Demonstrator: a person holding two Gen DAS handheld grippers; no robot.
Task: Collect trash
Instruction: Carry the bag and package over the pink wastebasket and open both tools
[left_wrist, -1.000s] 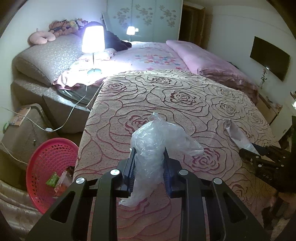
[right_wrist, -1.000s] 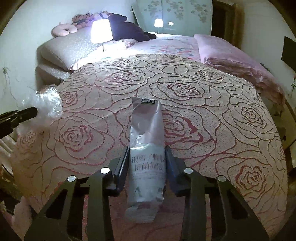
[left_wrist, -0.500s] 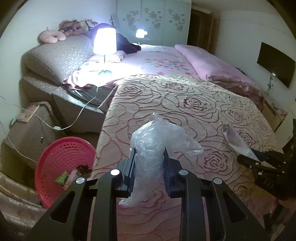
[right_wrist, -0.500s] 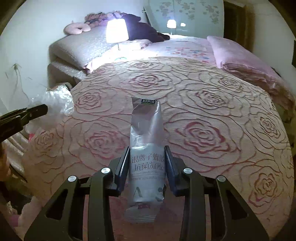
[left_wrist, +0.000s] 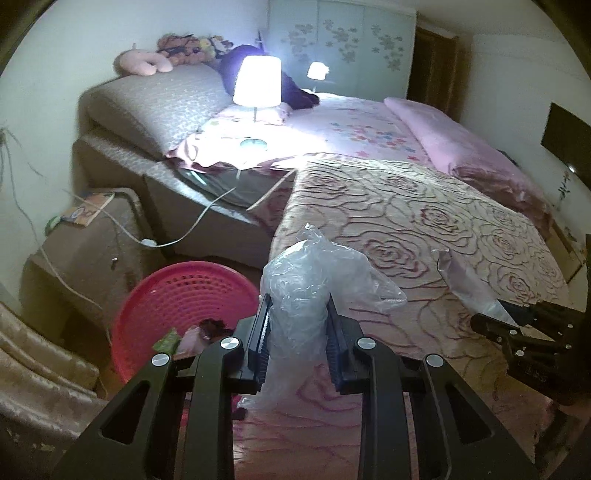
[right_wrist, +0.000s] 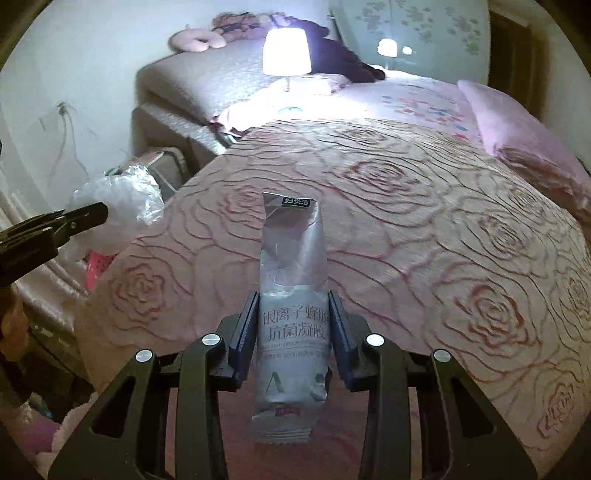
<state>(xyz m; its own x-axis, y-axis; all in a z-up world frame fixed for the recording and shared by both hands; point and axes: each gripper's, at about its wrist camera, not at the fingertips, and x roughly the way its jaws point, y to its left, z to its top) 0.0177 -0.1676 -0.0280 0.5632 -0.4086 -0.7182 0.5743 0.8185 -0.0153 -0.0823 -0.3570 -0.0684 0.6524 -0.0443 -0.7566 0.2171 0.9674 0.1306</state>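
Left wrist view: left tongs (left_wrist: 297, 341) clamped on a crumpled clear plastic bag (left_wrist: 314, 280), bag sticking up and flopping over the pads, tail hanging below. Right wrist view: right tongs (right_wrist: 293, 328) clamped on a silver sachet wrapper (right_wrist: 293, 280), gripped near its lower third, top end standing free above the bed (right_wrist: 424, 229). Both pieces are off the bedspread and in hand

Step in hand, as I read it: carry both to the pink basket (left_wrist: 184, 291) on the floor beside the bed, lower left in the left view; it already holds some scraps

Doing it well:
- get the left tongs over the basket's open mouth, not its rim, before letting go; the bag is light and will drift, so release low
- hanging tail could catch on the bed edge, so clear that first
- drop one piece at a time; the two tongs are near each other and the basket mouth isn't huge
- wrapper is stiff and long, so tip it end-down to make it fall in rather than bridge the rim
- white cable (left_wrist: 192, 225) runs near the basket, so stay off it
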